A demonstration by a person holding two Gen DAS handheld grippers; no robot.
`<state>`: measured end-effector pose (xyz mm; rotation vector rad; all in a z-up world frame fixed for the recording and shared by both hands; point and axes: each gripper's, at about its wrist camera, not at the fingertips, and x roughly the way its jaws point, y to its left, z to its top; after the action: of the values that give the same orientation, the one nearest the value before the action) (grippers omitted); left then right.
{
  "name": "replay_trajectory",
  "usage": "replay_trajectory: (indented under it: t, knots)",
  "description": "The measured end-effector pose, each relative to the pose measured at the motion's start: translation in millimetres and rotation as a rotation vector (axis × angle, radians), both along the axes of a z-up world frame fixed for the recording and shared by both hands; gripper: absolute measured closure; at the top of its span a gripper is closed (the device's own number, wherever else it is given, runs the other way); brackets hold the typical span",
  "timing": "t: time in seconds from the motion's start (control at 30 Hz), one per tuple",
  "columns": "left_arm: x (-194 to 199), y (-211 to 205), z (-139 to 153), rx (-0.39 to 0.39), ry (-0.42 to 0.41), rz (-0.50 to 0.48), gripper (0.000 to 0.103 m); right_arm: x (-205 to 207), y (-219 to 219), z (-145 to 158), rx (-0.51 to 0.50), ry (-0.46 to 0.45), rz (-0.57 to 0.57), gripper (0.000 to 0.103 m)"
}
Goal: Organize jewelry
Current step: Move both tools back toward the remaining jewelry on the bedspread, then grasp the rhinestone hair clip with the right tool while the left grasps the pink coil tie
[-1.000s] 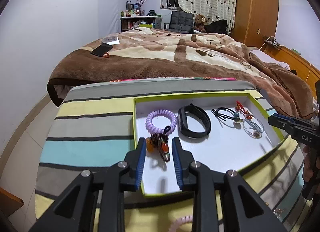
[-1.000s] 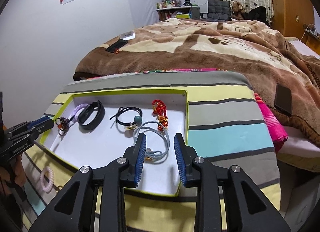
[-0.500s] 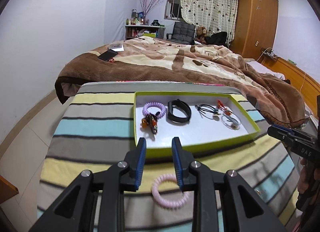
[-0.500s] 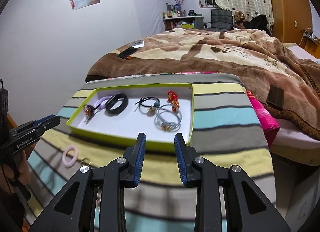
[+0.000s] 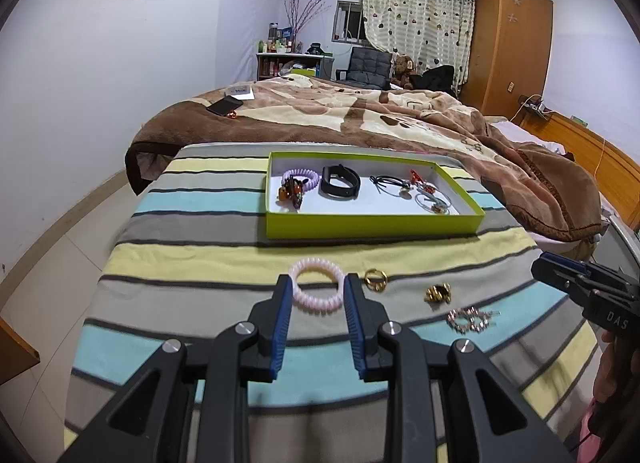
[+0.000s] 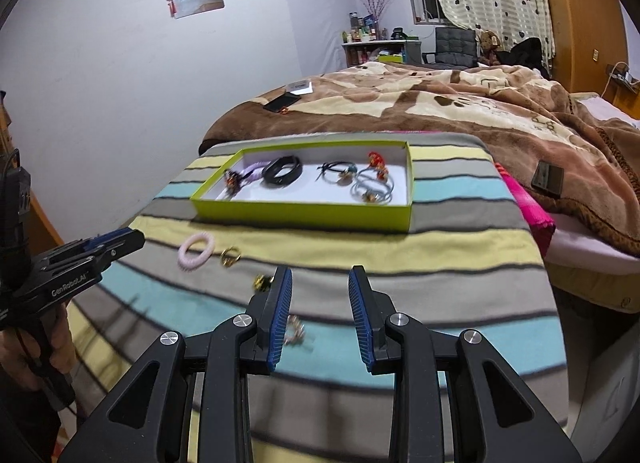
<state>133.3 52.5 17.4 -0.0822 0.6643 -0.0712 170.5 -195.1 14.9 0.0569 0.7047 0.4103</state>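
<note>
A lime-green tray [image 5: 372, 225] [image 6: 304, 213] on the striped cloth holds a purple coil tie [image 5: 301, 177], a black band [image 5: 339, 181], black ties, a red charm and clear rings. On the cloth in front lie a pink coil tie [image 5: 317, 290] [image 6: 196, 252], a gold ring [image 5: 375, 279] [image 6: 230, 256], a gold-black piece [image 5: 437, 293] [image 6: 262, 282] and a sparkly clip [image 5: 469, 318] [image 6: 294, 333]. My left gripper [image 5: 316, 327] is open and empty, just behind the pink tie. My right gripper [image 6: 319, 317] is open and empty, the clip beside its left finger.
The striped table [image 5: 200, 263] stands against a bed with a brown blanket [image 5: 360, 115]. A phone [image 5: 225, 105] lies on the bed's left, a dark wallet [image 6: 548, 178] on its right. A pink cloth [image 6: 528, 207] hangs at the table's right edge.
Both grippers have pulled back from over the tray toward the table's near side. The loose pieces in front of the tray have come into view.
</note>
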Motion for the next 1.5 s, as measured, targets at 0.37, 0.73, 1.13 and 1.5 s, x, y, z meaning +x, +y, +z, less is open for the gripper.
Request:
replay_trajectory:
  t: [0.37,0.73,1.13,1.5]
  knots:
    - [-32.7,-7.0,-1.9,0.005,-0.011,-0.022,0.075,-29.1,3.4,-4.1,-0.005,0.004,0.035,0.073]
    - [-36.8,-9.7,-6.3,0.001,0.002,-0.041,0.076,-32.1,8.4,-12.1,-0.011,0.019,0.071,0.073]
    - [-24.8,-7.6,-11.7,0.009,0.02,-0.035,0.075,-22.9,12.4,-20.5,-0.028,0.039,0.09,0.063]
    - [-1.5,-1.0,-16.7,0.015,0.051,-0.028,0.067,-6.1,28.6,-34.6,-0.091,0.076,0.155,0.062]
